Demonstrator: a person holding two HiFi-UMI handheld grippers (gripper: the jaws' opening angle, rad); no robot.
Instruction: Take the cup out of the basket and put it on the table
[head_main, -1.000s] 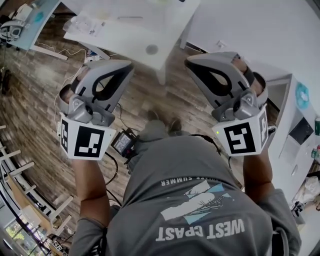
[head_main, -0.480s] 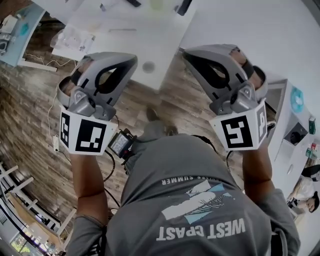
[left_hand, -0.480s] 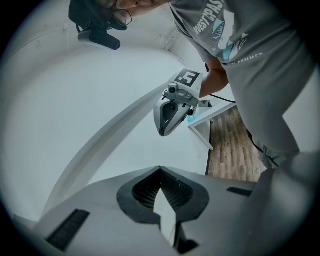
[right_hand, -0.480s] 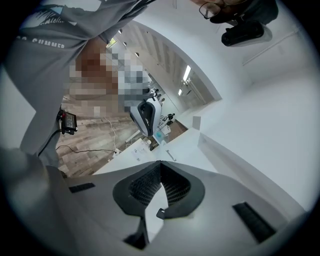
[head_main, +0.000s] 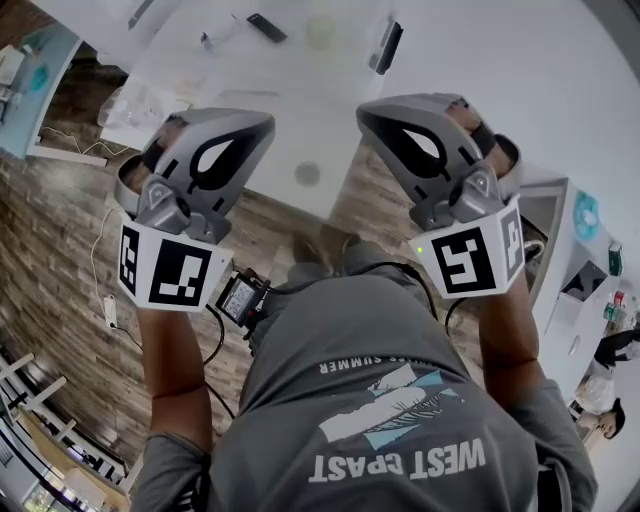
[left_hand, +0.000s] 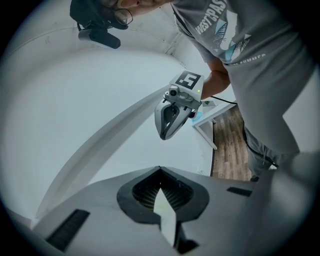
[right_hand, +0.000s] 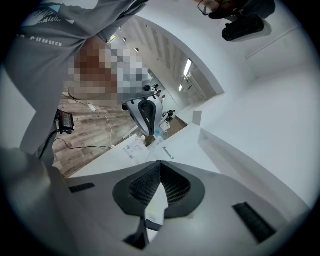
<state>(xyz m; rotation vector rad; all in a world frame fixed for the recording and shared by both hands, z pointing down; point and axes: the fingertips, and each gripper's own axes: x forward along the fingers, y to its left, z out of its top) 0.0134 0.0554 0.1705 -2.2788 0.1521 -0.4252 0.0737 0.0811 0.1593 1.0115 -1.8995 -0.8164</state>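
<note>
Two tools, the left tool (head_main: 252, 130) and the right tool (head_main: 380, 115), are held up side by side by the white worktop (head_main: 250, 85). Each has its jaws pressed together, pinching nothing.

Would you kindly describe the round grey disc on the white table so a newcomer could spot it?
Start at the white table at the top of the head view. Near its front edge, between the left gripper and the right gripper, sits the round grey disc, the only dark round spot there.
</note>
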